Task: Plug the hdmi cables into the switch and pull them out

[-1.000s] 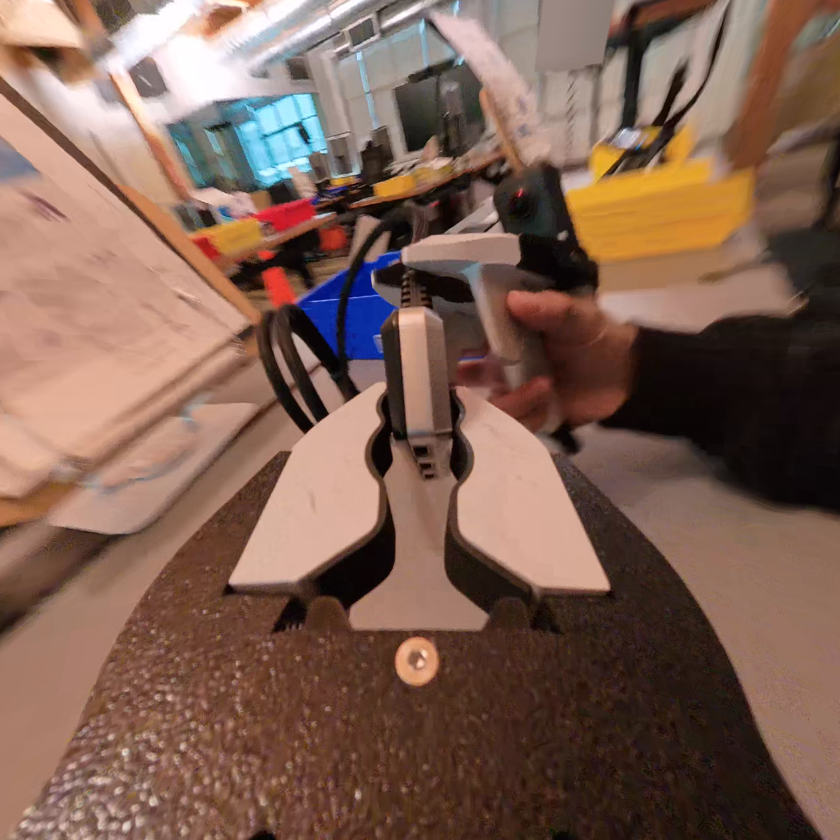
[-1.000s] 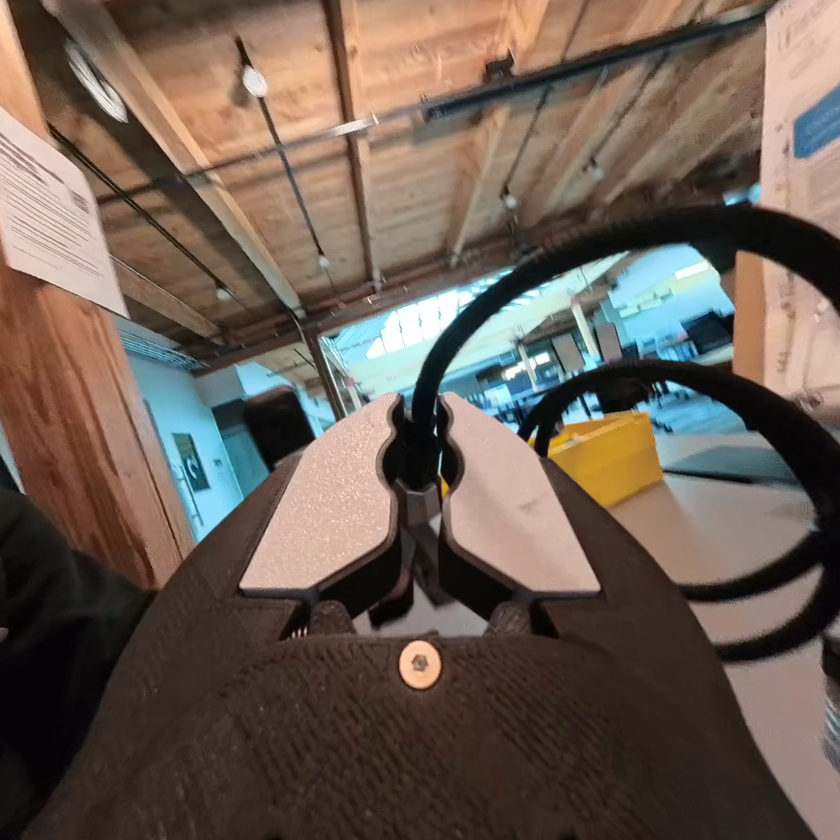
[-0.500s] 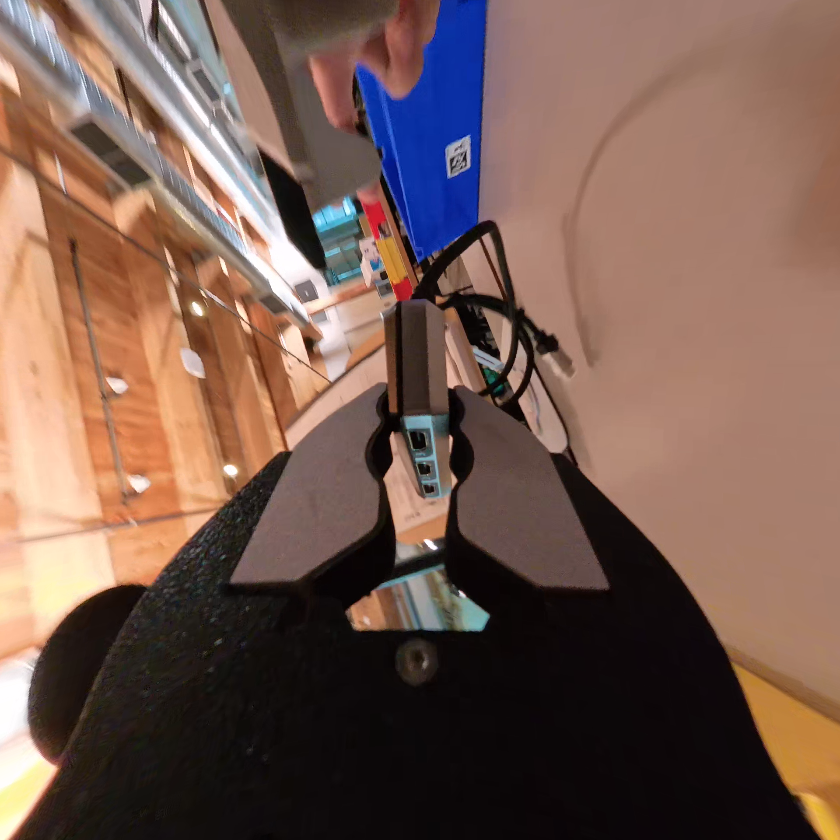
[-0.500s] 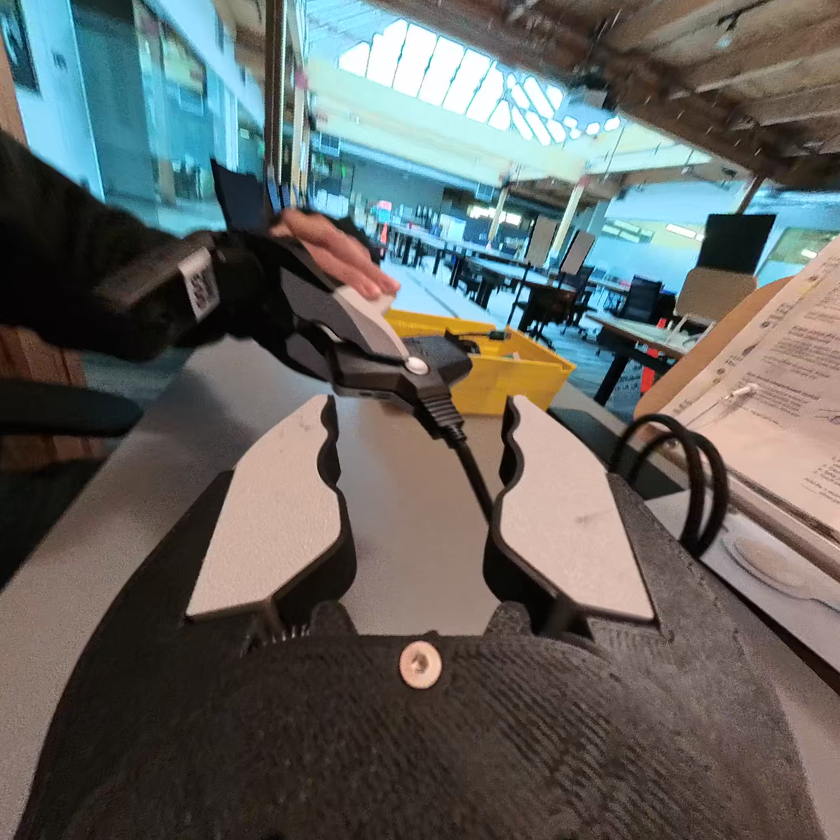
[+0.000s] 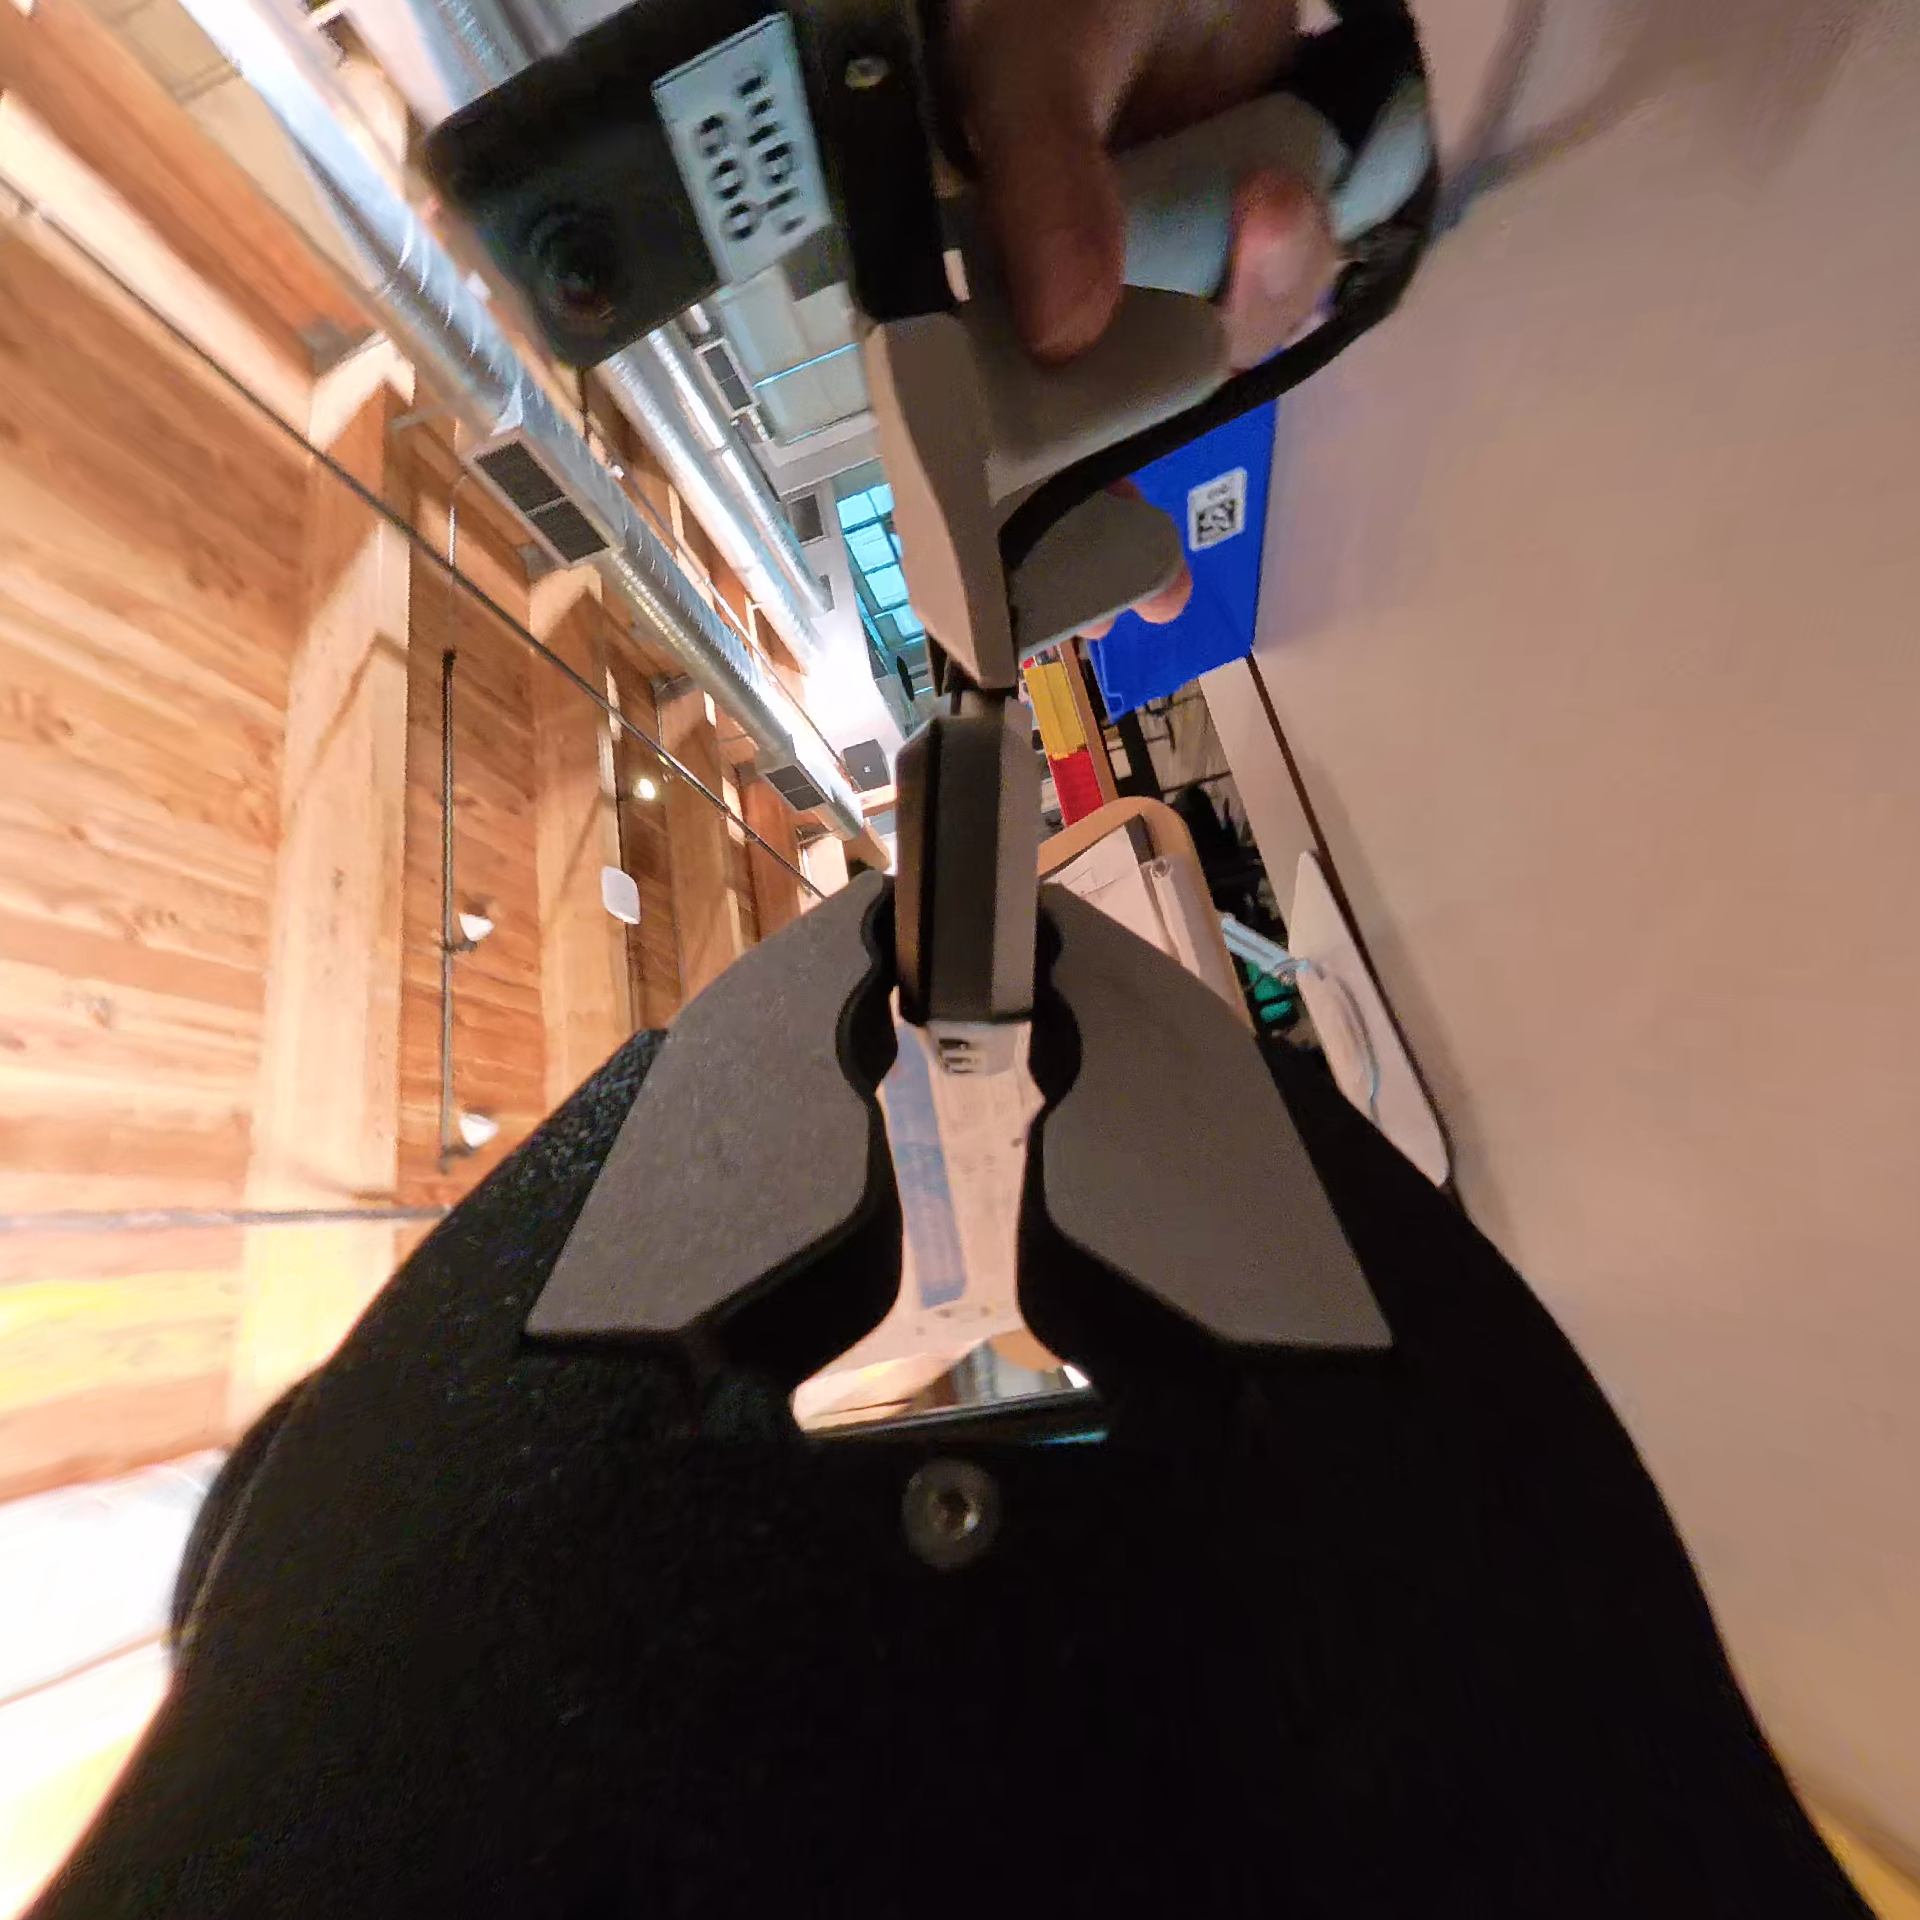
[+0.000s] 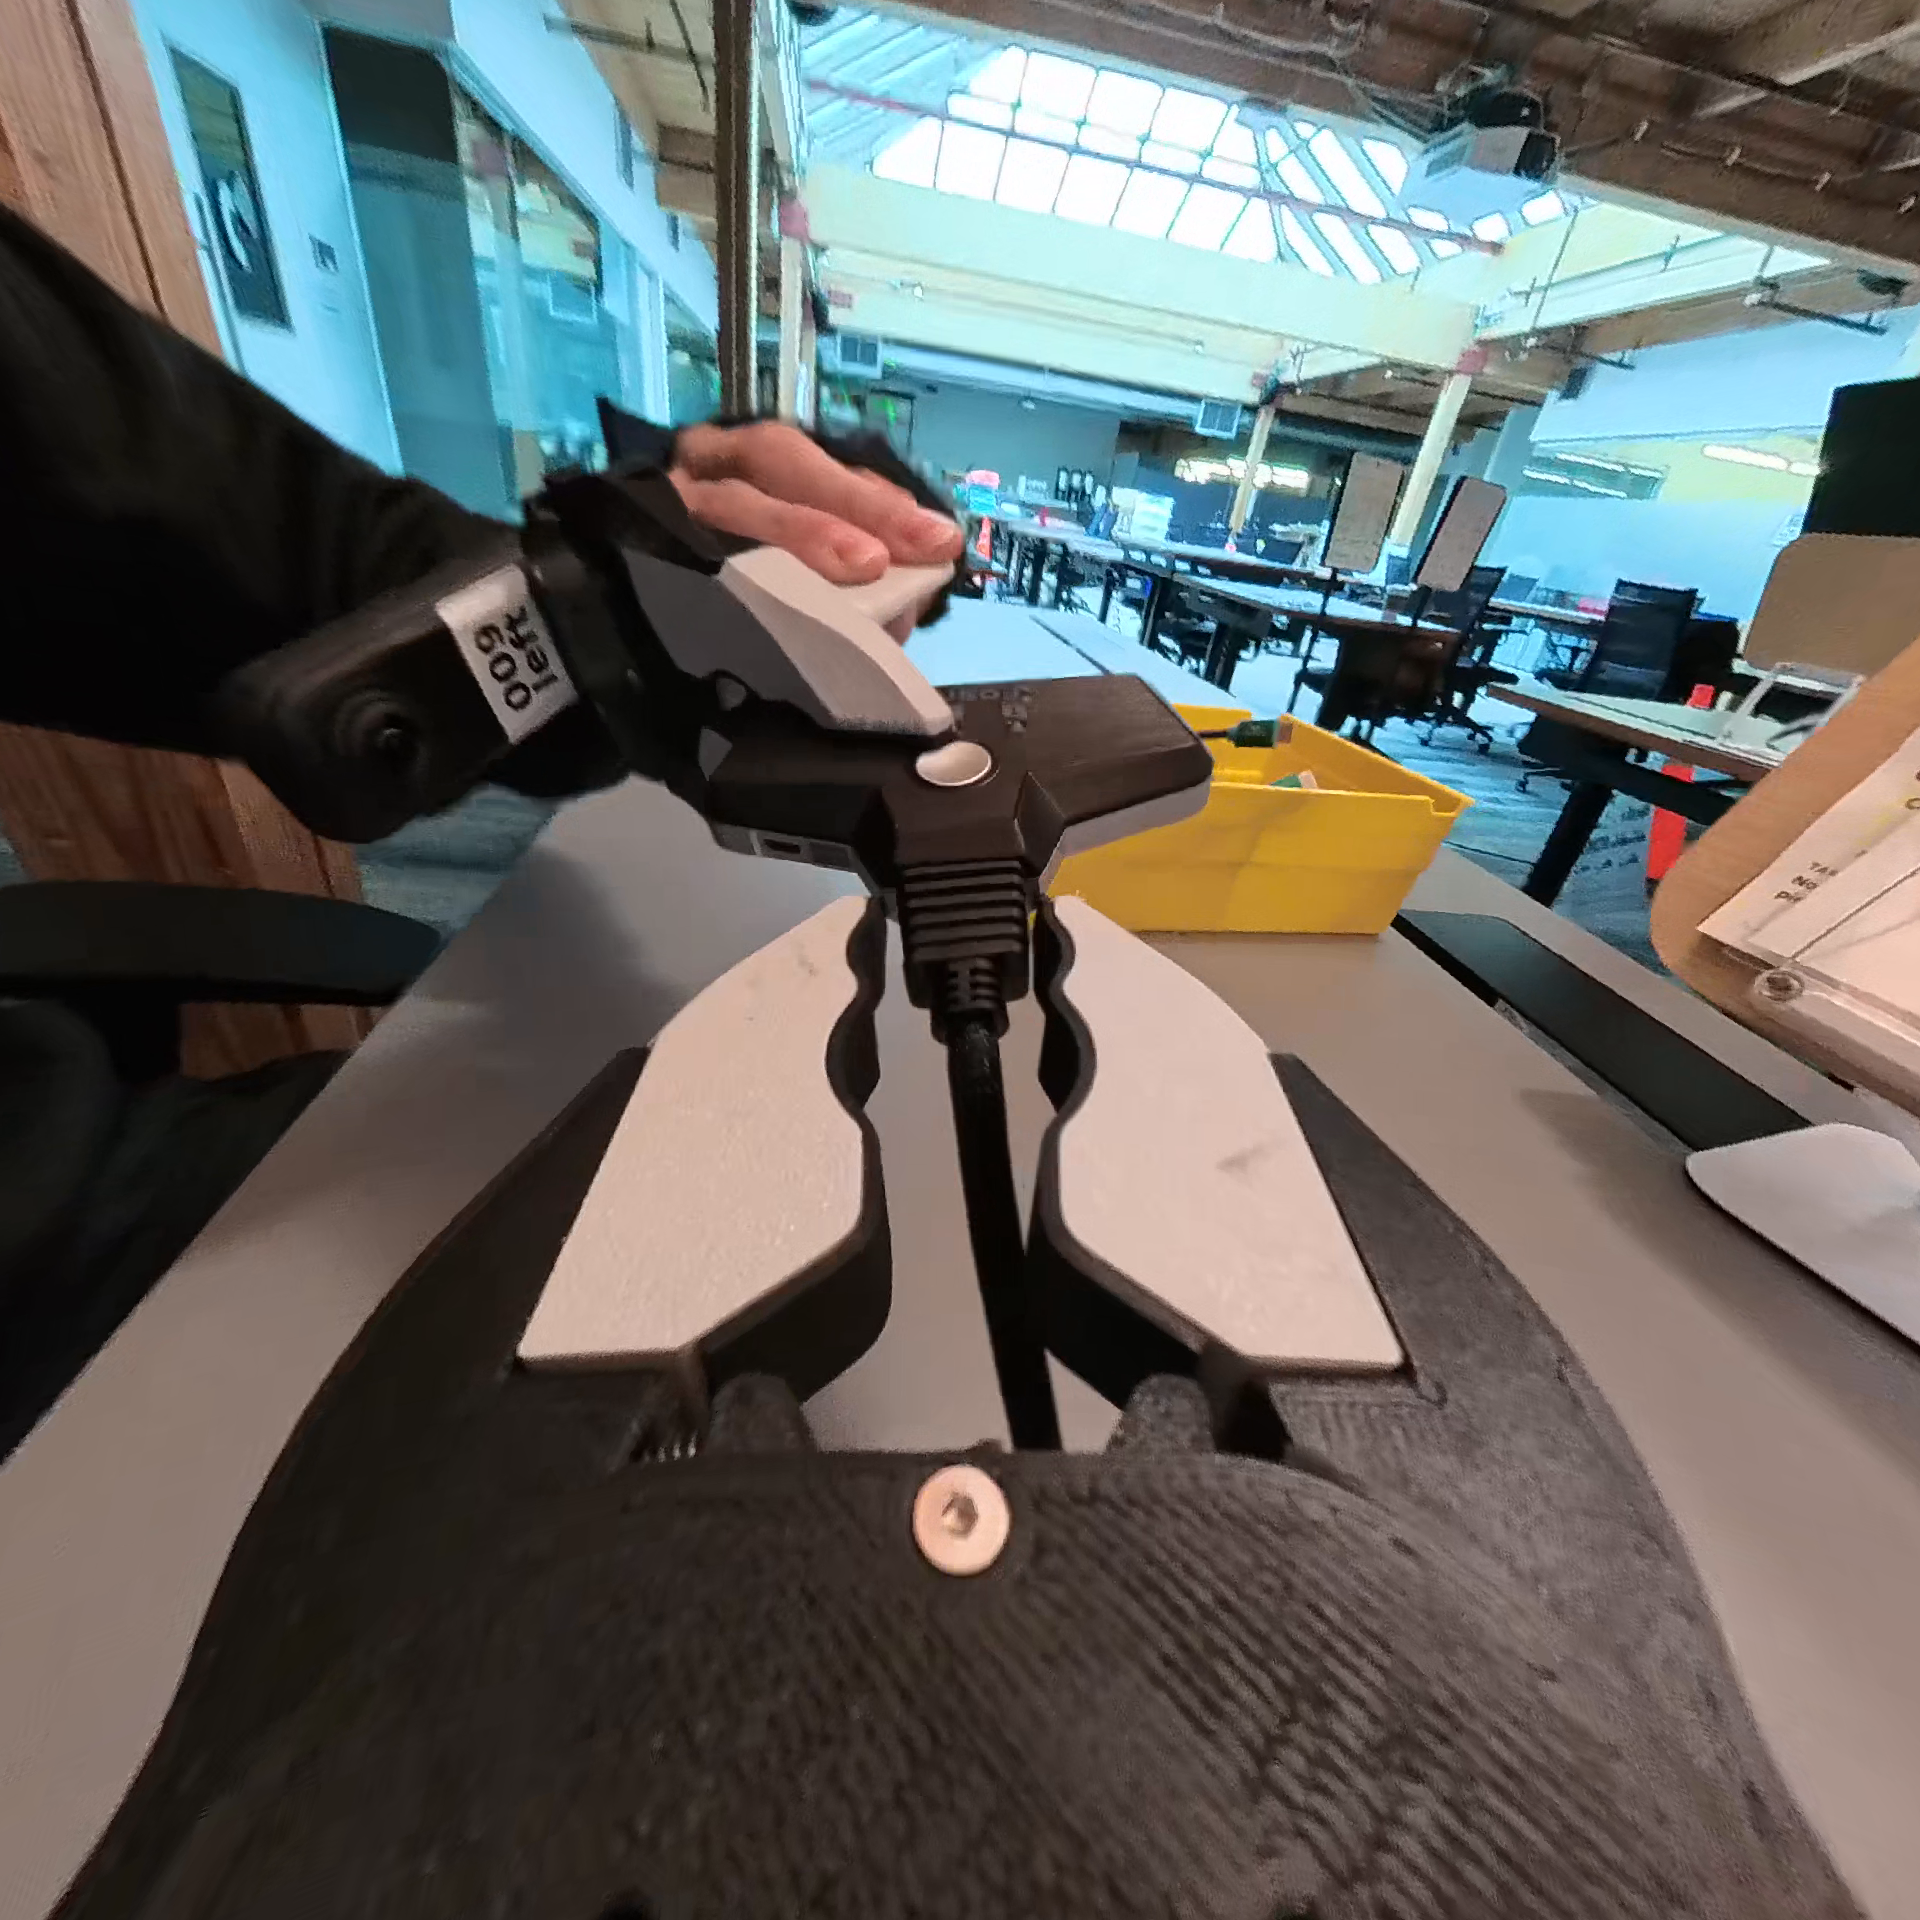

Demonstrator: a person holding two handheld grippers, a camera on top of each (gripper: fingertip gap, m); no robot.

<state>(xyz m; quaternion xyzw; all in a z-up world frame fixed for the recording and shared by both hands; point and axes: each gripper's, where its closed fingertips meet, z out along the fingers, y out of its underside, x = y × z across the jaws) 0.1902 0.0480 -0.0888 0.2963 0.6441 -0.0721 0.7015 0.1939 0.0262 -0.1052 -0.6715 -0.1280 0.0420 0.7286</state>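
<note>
Yellow bin point(image 6: 1262, 831) on grey table point(image 6: 1621, 1455)

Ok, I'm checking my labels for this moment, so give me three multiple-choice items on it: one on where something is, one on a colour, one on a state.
1. Where is the switch?
A. set down flat
B. inside the bin
C. clamped in the left gripper

2. What colour is the bin behind the switch in the right wrist view?
A. yellow
B. green
C. white

3. How is the HDMI cable that runs between the fingers of the right gripper?
A. its plug sits in the switch
B. coiled up loose
C. lying in the bin

Answers:
1 C: the left gripper's fingers press on the switch's two faces, in the air.
2 A: the bin's walls are plain yellow.
3 A: the plug's body butts against the switch's edge with no gap.
</note>
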